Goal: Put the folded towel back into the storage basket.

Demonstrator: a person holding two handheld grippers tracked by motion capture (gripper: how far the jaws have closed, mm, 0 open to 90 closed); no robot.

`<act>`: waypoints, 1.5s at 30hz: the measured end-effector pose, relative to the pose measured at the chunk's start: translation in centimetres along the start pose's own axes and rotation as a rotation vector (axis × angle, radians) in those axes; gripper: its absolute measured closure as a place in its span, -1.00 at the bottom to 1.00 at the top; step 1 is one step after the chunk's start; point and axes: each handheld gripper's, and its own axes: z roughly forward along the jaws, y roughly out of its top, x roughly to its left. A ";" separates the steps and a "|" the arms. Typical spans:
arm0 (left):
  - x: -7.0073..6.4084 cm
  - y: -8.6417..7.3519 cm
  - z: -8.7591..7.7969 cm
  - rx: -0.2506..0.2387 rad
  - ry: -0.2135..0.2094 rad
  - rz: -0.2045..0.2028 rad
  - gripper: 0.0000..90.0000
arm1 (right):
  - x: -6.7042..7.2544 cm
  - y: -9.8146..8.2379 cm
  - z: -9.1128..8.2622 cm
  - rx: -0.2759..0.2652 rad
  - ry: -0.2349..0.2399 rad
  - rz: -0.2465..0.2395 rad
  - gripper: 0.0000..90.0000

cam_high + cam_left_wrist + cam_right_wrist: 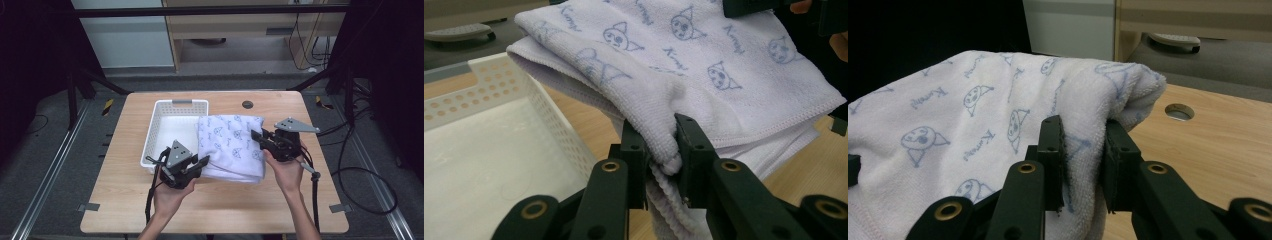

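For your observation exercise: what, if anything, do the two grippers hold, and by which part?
Both hold the folded white towel. The left gripper pinches a bunched fold at its near left edge; the right gripper pinches the folded layers at its right edge.

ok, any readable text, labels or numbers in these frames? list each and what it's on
"Kuromi", as best it reads: a slanted blue script word repeated across the towel, between printed cat-like faces; the letters are soft, so the spelling is uncertain.
The same word on the towel in the right gripper view: too blurred to confirm.
Basket, table, grippers: no text or numbers legible.
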 end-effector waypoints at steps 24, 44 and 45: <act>5.1 -0.8 -3.2 -0.042 0.077 -0.062 0.68 | 4.8 3.1 4.8 0.008 0.026 -0.063 0.64; 10.3 -1.6 -4.8 -0.045 0.144 -0.123 0.69 | 8.2 4.5 10.4 0.013 0.047 -0.073 0.63; 10.5 -1.7 -4.8 -0.042 0.146 -0.122 0.69 | 8.3 4.6 10.8 0.017 0.048 -0.073 0.63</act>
